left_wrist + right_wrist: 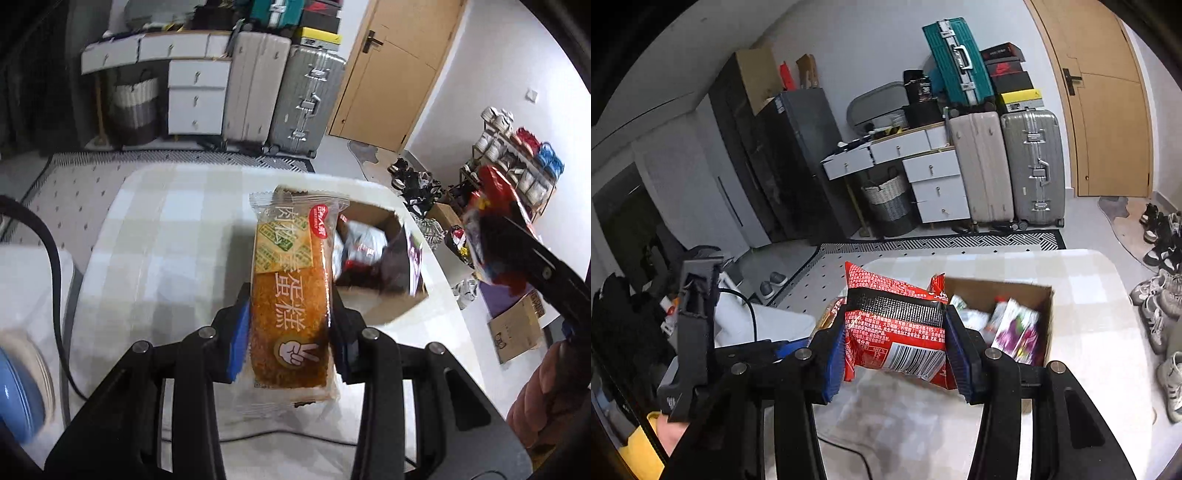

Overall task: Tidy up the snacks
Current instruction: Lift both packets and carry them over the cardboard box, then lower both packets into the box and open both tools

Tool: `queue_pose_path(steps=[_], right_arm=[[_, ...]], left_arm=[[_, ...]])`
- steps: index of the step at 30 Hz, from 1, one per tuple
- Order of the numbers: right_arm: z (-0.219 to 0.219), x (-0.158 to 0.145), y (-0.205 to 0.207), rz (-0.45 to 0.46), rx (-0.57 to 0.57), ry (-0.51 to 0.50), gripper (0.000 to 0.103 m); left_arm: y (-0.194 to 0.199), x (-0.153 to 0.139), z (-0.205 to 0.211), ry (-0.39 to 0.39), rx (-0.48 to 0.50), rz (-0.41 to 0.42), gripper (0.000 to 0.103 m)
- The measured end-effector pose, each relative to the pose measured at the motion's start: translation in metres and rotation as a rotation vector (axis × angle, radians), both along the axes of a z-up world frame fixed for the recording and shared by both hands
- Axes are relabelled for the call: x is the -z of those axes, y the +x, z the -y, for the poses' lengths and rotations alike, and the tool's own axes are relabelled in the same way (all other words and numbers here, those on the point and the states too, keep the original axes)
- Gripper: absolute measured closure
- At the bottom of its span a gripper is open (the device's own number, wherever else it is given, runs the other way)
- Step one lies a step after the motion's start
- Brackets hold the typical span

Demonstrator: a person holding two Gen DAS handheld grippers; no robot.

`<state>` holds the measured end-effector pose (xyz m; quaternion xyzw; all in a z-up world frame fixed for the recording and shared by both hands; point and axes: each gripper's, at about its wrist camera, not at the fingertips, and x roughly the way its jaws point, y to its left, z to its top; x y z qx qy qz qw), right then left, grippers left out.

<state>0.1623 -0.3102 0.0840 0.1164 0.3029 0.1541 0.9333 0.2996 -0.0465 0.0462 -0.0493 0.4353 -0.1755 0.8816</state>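
Observation:
My left gripper [291, 332] is shut on a long cake packet [291, 280], clear wrap with orange-brown print, held upright above the checked table [166, 240]. My right gripper [895, 347] is shut on a red snack bag [894, 317] with a barcode showing. Behind both stands an open cardboard box [1047, 306] holding several snack packets, one purple [1019, 328]. In the left wrist view the box [391, 306] sits just right of the cake, and the right gripper's finger [535, 258] with the red bag [495, 229] hangs at the right. The cake's edge [827, 314] peeks out left of the red bag.
A black cable [55, 266] runs along the table's left side beside a blue round object [18, 387]. Suitcases [1008, 166], white drawers [934, 184] and a woven basket [886, 199] stand at the far wall. Shoes [1163, 295] line the floor at right. A hand [535, 398] shows at right.

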Motion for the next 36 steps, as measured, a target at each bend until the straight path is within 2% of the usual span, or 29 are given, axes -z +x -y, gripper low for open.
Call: queue_pose_path(steps=[2,5,9,12,17,22,26,29,36], right_arm=[[0.009,-0.001,0.017,-0.011,0.015,0.007,0.055],[0.022,0.0,0.05,-0.042,0.04,-0.013,0.055],[0.037,0.008,0.091,-0.09,0.045,-0.048,0.055],[0.045,0.024,0.118,-0.143,0.043,-0.06,0.055],[0.065,0.06,0.151,-0.244,0.015,0.004,0.055],[0.065,0.082,0.164,-0.303,-0.021,0.008,0.054],[0.063,0.094,0.173,-0.358,-0.009,0.014,0.054],[0.062,0.101,0.177,-0.39,0.006,0.006,0.054],[0.057,0.105,0.178,-0.402,0.023,-0.005,0.054]], left_arm=[[0.015,-0.001,0.016,0.01,0.026,0.002,0.069],[0.035,-0.003,0.034,-0.016,0.05,0.0,0.069],[0.061,0.01,0.059,-0.028,0.075,-0.024,0.069],[0.075,0.024,0.07,-0.045,0.075,-0.052,0.069],[0.086,0.045,0.089,-0.033,0.094,-0.069,0.069],[0.096,0.061,0.089,-0.062,0.095,-0.11,0.069],[0.105,0.07,0.095,-0.057,0.092,-0.12,0.069],[0.112,0.074,0.095,-0.083,0.091,-0.141,0.068],[0.107,0.069,0.094,-0.059,0.091,-0.123,0.068]])
